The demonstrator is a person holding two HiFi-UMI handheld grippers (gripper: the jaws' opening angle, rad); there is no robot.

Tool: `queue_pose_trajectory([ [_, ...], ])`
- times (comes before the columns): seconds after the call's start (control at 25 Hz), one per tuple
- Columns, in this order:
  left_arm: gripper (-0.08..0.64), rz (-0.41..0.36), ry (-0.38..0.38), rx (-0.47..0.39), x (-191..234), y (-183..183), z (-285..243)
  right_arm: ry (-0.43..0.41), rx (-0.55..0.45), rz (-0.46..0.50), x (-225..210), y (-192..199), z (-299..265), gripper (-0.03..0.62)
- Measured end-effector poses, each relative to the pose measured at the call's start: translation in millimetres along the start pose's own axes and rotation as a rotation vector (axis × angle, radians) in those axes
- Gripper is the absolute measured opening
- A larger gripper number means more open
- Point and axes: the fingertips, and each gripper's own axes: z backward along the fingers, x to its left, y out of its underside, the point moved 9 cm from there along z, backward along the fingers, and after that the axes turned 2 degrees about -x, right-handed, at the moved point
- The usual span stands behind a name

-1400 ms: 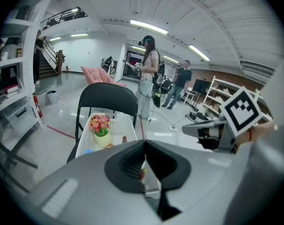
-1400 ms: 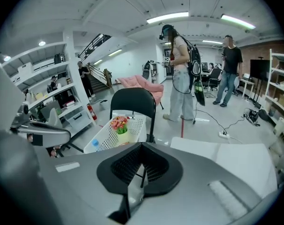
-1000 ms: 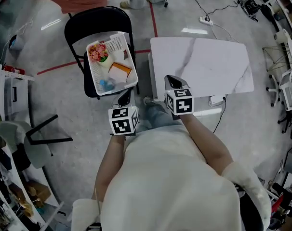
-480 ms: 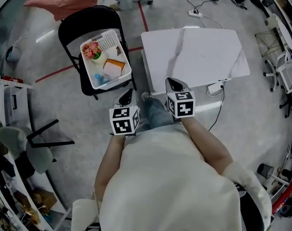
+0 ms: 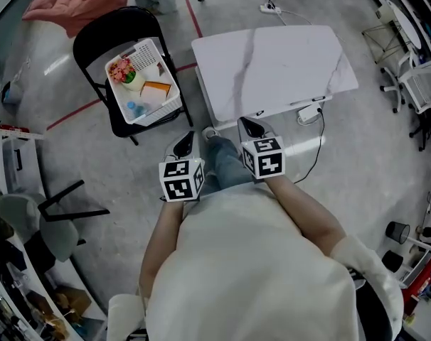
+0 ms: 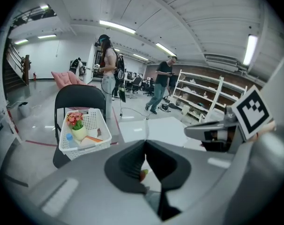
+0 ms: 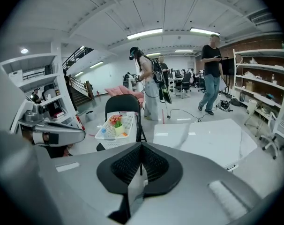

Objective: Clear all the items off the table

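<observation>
Right, both tools are shut and carrying nothing: the left gripper (image 5: 185, 142) has its jaws pressed together, and the right gripper (image 5: 251, 126) matches it, pads meeting edge to edge. The person holds the pair side by side, pulled in close to the body, just short of the near edge of the table (image 5: 272, 69), with the right one the closer of the two. The table's top is white and marbled. The items sit off to the table's left, in a white basket (image 5: 146, 51) on the seat of a black folding chair (image 5: 102, 38) just beside that edge: a pot of flowers (image 5: 121, 72), an orange-topped box (image 5: 156, 89) and a blue-capped bottle (image 5: 134, 109). Beyond the table's far edge, a power strip (image 5: 270, 8) lies on the floor.
</observation>
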Motion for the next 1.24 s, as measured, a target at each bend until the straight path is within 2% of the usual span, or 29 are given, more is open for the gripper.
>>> queue_pose_trajectory([
  [0.4,0.009,-0.012,0.024,-0.018,-20,10,14,0.020,-0.047,0.018,3,14,33,-0.002],
  [1.24,0.009,-0.021,0.002,-0.033,-23,5,17,0.027,-0.099,0.018,-3,8,37,-0.002],
])
